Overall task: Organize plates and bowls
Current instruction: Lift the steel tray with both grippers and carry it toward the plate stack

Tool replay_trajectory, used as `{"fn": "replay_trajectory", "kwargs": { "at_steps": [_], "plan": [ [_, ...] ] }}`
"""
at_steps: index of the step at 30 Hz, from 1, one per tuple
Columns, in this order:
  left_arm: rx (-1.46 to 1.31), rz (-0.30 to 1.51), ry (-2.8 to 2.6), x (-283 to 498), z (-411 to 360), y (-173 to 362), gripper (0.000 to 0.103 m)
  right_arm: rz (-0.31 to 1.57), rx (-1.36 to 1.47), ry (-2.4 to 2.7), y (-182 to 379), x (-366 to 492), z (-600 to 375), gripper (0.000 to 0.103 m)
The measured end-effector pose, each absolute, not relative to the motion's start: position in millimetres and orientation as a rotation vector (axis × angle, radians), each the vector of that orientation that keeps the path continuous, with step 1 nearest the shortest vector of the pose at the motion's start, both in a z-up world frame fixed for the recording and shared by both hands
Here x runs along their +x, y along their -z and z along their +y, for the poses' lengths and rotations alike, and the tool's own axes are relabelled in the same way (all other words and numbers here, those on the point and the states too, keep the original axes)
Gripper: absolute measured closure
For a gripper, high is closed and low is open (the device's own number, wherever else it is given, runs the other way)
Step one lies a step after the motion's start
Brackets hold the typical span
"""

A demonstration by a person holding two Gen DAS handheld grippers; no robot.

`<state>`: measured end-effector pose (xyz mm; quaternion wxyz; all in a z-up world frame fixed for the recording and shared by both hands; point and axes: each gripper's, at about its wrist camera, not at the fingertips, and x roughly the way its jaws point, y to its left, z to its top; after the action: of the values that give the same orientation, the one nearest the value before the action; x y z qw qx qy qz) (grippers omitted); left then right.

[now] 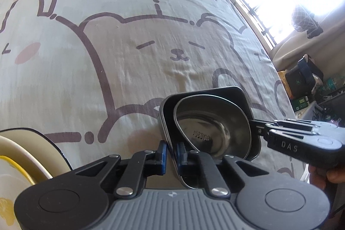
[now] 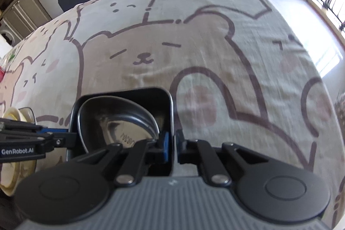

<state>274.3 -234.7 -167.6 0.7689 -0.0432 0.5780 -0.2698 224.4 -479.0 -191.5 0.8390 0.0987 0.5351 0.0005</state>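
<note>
left wrist view showed your left gripper [image 1: 171,153] and right gripper [image 1: 257,127] each pinching the black square dish [image 1: 207,92], steel bowl [image 1: 215,126] nested inside; cream bowls [image 1: 19,154] beside still awaited stacking.

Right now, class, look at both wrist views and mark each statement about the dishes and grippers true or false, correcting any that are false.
1. A round steel bowl sits inside the black square dish. True.
2. The left gripper is wide open and away from the dishes. False: its jaws are closed on the rims at the dish's left side.
3. The right gripper grips the black square dish's wall. True.
4. The cloth under the dishes is plain white. False: it carries cartoon bear drawings.
5. A cream bowl lies left of the left gripper. True.
</note>
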Motion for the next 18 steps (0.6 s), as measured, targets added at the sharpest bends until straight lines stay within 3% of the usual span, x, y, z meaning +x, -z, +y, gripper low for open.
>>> {"fn": "replay_trajectory", "kwargs": {
  "at_steps": [18],
  "plan": [
    [-0.177,1.252,0.572,274.9,-225.4,161.2,0.097,1.127,0.161,0.003,184.2,223.5,-475.2,0.098]
  ]
}}
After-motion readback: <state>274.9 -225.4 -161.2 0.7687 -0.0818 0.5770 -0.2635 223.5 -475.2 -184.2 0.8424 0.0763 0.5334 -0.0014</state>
